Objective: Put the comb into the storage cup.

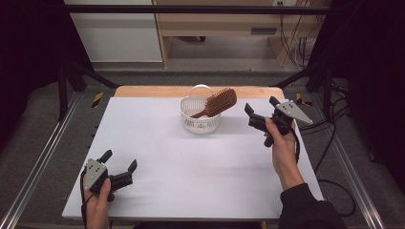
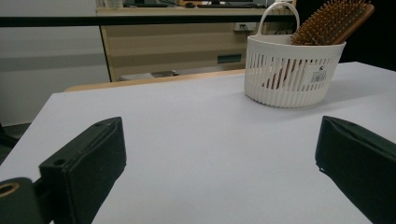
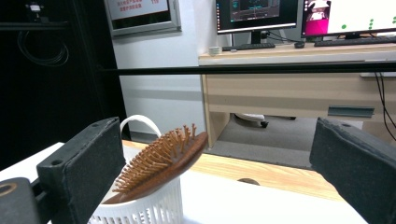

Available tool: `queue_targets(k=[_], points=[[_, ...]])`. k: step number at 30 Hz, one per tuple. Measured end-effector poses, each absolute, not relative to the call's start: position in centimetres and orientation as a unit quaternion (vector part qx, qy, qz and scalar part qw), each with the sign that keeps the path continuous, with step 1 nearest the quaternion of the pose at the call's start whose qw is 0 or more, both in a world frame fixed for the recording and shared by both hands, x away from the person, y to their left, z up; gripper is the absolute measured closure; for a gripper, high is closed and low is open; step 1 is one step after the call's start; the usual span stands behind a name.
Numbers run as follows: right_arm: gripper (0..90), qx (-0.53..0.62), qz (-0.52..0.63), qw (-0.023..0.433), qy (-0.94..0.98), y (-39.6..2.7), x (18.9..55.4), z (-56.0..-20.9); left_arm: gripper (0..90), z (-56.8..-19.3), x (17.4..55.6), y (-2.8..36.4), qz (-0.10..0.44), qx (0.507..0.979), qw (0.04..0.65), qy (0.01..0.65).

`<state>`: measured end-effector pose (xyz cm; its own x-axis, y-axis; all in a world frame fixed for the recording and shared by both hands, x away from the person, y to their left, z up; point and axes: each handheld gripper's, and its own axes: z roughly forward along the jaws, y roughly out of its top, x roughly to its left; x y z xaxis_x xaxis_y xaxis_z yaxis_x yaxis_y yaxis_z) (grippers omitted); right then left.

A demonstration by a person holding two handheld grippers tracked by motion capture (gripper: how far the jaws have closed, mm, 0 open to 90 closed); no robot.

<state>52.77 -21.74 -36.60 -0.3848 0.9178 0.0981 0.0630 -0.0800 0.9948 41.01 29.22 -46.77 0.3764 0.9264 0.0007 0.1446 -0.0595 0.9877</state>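
Observation:
A white slotted basket [image 1: 200, 123] with a hoop handle stands at the far middle of the white table [image 1: 191, 167]. A brown wooden hairbrush [image 1: 220, 102] leans in it, handle down, its bristled head sticking out over the right rim. My right gripper [image 1: 261, 110] is held above the table just right of the basket, jaws open and empty; its view has the hairbrush [image 3: 161, 163] and basket [image 3: 144, 207] at lower left. My left gripper [image 1: 119, 161] rests low at the near left, open and empty, looking across at the basket [image 2: 292, 70] and hairbrush [image 2: 334, 21].
The table's wooden far edge [image 1: 191, 90] shows behind the white top. Black frame posts and cables stand at both sides, a desk with monitors [image 3: 257, 16] beyond. Bare table surface spreads between the two grippers.

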Motion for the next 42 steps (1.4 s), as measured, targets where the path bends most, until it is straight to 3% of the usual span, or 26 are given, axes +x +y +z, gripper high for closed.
queue_targets(k=[42], points=[[3.4, 0.413, 0.587, 0.356, 0.598, -27.0, 44.9, -42.0, 1.8, -46.6, 40.8, 29.3, 0.357, 0.632, 0.550, 0.413]])
